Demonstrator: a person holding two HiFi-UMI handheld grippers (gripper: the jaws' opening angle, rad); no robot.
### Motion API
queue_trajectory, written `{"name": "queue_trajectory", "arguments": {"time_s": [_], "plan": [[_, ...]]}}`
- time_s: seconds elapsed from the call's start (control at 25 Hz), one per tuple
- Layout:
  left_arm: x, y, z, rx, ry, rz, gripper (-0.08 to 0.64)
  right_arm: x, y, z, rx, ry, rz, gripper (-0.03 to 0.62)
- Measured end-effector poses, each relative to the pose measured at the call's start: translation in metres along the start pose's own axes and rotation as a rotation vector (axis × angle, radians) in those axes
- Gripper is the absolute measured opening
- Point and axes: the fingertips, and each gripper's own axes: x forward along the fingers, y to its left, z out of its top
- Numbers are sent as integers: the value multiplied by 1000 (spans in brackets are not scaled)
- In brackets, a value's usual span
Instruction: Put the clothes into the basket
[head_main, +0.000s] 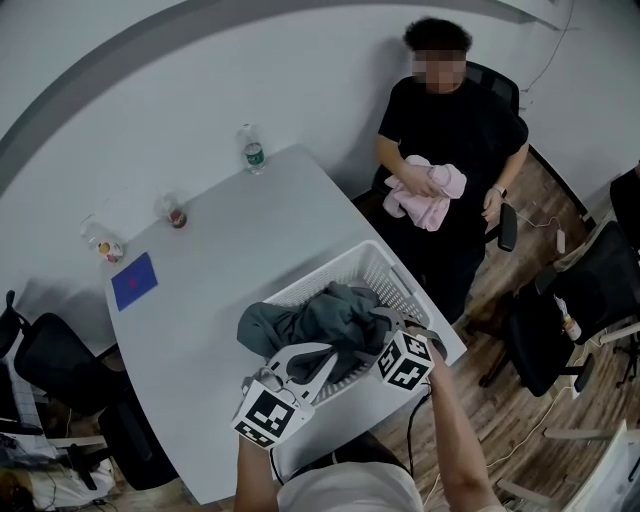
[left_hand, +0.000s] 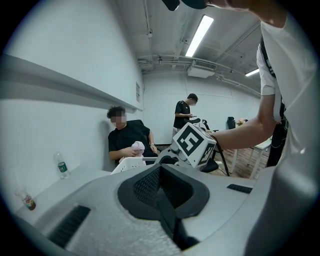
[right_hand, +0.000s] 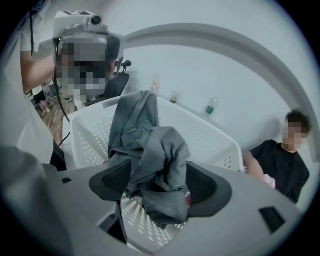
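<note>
A grey garment (head_main: 318, 320) lies bunched in the white slotted basket (head_main: 345, 268) on the white table (head_main: 230, 250), with part of it draped over the near rim. My right gripper (head_main: 380, 320) points down into the basket from the right. In the right gripper view the garment (right_hand: 150, 145) hangs loosely between the parted jaws of my right gripper (right_hand: 160, 187), above the basket (right_hand: 215, 135) floor. My left gripper (head_main: 322, 365) hovers at the basket's near side. In the left gripper view my left gripper (left_hand: 161, 192) has its pads together with nothing between them.
A seated person in black holds a pink cloth (head_main: 430, 195) beyond the table's far right corner. A water bottle (head_main: 251, 150), a cup (head_main: 176, 213), a small jar (head_main: 108, 247) and a blue square (head_main: 135, 281) sit on the table's far-left part. Office chairs (head_main: 60, 380) stand around.
</note>
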Motion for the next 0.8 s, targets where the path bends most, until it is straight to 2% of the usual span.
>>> {"name": "queue_trajectory", "arguments": {"time_s": [0.2,0.24,0.4,0.52,0.64,0.8], "plan": [[-6,-2,3,2,-14,1,2,-31,-7,27,74,-199,-80,334],[-7,-2,5,2,-19,2,2,-39,-7,34,85,-239,-92,315],[-12,-1,14,3,-52,3,2,-79,-13,62,161,-419,-162,135],[-17,-1,25,11,-86,4,2,-113,-14,83,207,-561,-201,33],[-26,1,42,9,-138,0,2,-147,-10,101,255,-708,-183,5],[-41,-1,65,-81,-234,-7,2,-189,3,115,312,-886,-148,5]]}}
